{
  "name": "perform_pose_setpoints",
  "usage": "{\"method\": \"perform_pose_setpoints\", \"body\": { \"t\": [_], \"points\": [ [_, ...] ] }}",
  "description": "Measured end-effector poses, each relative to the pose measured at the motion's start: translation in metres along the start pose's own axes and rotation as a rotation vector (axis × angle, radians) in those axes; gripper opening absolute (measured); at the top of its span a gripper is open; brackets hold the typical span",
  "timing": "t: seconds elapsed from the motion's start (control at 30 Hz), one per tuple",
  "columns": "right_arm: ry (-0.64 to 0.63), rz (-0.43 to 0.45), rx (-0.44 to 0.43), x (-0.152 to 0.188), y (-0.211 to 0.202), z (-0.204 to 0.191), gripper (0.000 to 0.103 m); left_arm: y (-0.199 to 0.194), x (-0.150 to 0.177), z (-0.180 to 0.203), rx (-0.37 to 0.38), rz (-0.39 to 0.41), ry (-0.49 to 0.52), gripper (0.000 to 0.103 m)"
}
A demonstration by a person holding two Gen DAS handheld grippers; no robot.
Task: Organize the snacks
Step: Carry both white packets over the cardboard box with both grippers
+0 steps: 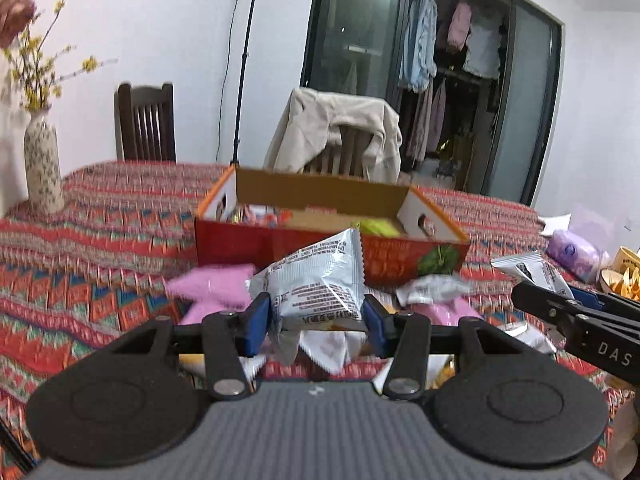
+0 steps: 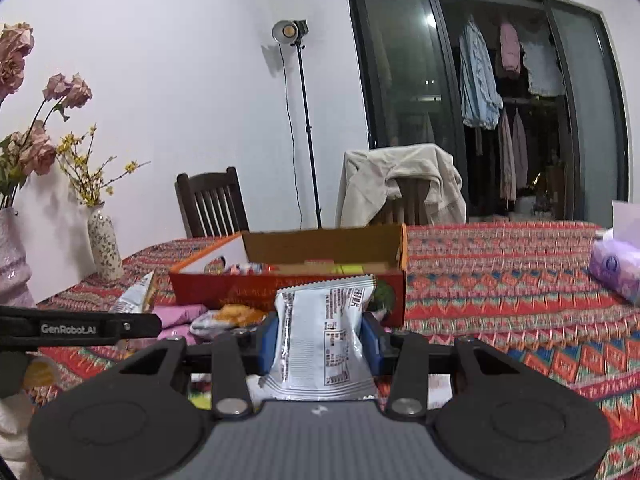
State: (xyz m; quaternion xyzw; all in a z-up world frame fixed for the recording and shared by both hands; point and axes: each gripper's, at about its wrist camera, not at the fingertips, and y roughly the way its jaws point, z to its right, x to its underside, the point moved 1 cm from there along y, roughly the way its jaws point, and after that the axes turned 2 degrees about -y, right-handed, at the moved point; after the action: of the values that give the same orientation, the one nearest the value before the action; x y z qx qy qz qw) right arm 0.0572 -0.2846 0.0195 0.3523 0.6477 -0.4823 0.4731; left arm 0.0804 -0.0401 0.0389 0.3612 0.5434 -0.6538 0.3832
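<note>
My left gripper (image 1: 318, 322) is shut on a white-and-silver snack packet (image 1: 316, 280), held above the table in front of the red cardboard box (image 1: 280, 250). My right gripper (image 2: 322, 346) is shut on a second white snack packet (image 2: 324, 340), also in front of the red box (image 2: 224, 290). The box is open at the top and holds several snacks. Pink packets (image 1: 216, 282) and more white packets (image 1: 432, 288) lie loose on the patterned tablecloth (image 1: 100, 272) before the box. The right gripper shows at the right edge of the left wrist view (image 1: 560, 304).
A patterned vase (image 1: 42, 164) with yellow flowers stands at the table's far left. Two wooden chairs stand behind the table, one draped with a beige jacket (image 1: 336, 132). A purple tissue pack (image 2: 616, 268) lies at the right. A light stand (image 2: 304, 120) stands by the wall.
</note>
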Motion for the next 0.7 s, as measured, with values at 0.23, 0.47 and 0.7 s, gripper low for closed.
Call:
{"method": "perform_pose_setpoints", "body": {
  "t": [0.23, 0.47, 0.7],
  "points": [
    [-0.019, 0.033, 0.02, -0.036, 0.027, -0.001, 0.042, 0.014, -0.037, -0.001, -0.008, 0.095, 0.019, 0.05],
    [-0.015, 0.056, 0.038, -0.074, 0.068, 0.004, 0.042, 0.045, -0.074, 0.001, -0.021, 0.138, 0.032, 0.05],
    [-0.01, 0.055, 0.068, -0.104, 0.117, 0.007, 0.042, 0.091, -0.105, -0.004, -0.058, 0.144, -0.001, 0.05]
  ]
}}
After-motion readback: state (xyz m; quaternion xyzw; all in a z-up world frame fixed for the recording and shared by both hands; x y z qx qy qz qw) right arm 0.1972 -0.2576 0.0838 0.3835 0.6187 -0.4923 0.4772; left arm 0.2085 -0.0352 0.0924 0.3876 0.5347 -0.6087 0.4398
